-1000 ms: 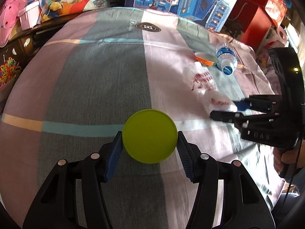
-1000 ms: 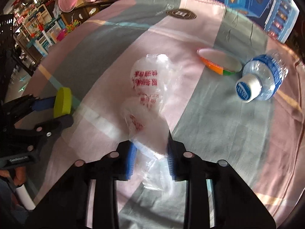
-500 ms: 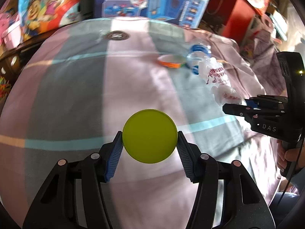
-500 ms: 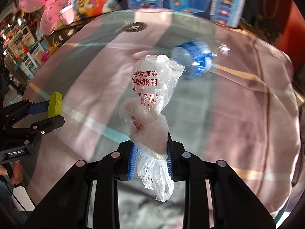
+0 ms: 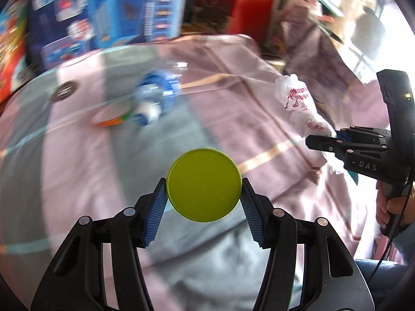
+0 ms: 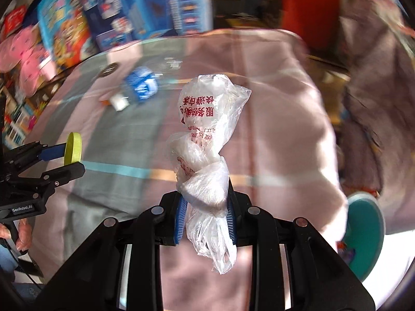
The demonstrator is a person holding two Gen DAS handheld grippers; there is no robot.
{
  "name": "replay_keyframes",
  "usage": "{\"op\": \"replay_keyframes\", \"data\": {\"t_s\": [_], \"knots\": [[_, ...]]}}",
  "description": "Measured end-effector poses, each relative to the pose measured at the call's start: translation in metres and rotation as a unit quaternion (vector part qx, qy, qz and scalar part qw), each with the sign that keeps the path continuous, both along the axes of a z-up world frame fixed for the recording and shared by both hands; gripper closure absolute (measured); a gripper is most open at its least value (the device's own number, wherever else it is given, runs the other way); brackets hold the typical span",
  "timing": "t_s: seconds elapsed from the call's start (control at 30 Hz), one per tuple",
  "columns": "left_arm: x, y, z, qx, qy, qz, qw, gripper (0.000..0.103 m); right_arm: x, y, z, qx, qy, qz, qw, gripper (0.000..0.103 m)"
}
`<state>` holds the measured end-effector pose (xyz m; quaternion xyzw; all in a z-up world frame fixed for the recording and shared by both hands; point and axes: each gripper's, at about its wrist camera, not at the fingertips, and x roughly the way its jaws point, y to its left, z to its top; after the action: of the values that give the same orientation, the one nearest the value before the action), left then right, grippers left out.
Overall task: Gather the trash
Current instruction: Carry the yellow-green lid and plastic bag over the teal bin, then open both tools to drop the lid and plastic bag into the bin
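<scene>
Bed cover [image 5: 109,171], pink w/ grey stripes, fills most of both views; toy boxes [image 5: 109,13] stacked behind it at 12 o'clock.

Progress, as I read it: two bits of trash are up off the cover, two are not yet collected, so roughly halfway w/ pickup and no drop-off done.

Not yet collected: water bottle [image 5: 155,98] lying on its side on the cover at abt 10 o'clock from my left claw, blurred, w/ a small orange dish [image 5: 111,118] touching or just beside its cap end – can't tell which.

In hand, right: plastic bag [image 6: 207,153], white w/ red print, knotted. My right claw [image 6: 206,220] is narrow and clamped on the knot, rest of bag standing up past the tips, loose tail hanging below. In left view it sits at 3 o'clock, clear of the cover.

In hand, left: yellow-green lid [image 5: 203,184], round. My left claw [image 5: 203,202] is abt half spread, pads pressing the lid's rim from both sides, flat face toward the cam.

No bin that I can name in either view. A teal round thing [image 6: 365,235] shows at 4 o'clock in right view; can't tell what it is.
</scene>
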<state>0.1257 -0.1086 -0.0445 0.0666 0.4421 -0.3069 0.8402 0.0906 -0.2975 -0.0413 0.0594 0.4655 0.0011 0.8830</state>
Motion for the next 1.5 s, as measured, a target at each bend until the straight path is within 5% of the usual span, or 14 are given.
{"op": "replay_keyframes", "data": {"t_s": [0.7,1.3,1.5], "knots": [[-0.035,-0.223,-0.008,0.019,0.0,-0.2,0.9797,0.046,-0.131,-0.196,-0.021,0.042,-0.01,-0.221,0.974,0.078],[-0.102,-0.379,-0.039,0.04,0.017,-0.333,0.9419,0.046,-0.204,-0.281,-0.051,0.062,0.005,-0.321,0.945,0.077],[-0.101,-0.406,-0.056,0.056,0.03,-0.335,0.9401,0.039,-0.204,-0.29,-0.056,0.065,0.01,-0.326,0.943,0.077]]}}
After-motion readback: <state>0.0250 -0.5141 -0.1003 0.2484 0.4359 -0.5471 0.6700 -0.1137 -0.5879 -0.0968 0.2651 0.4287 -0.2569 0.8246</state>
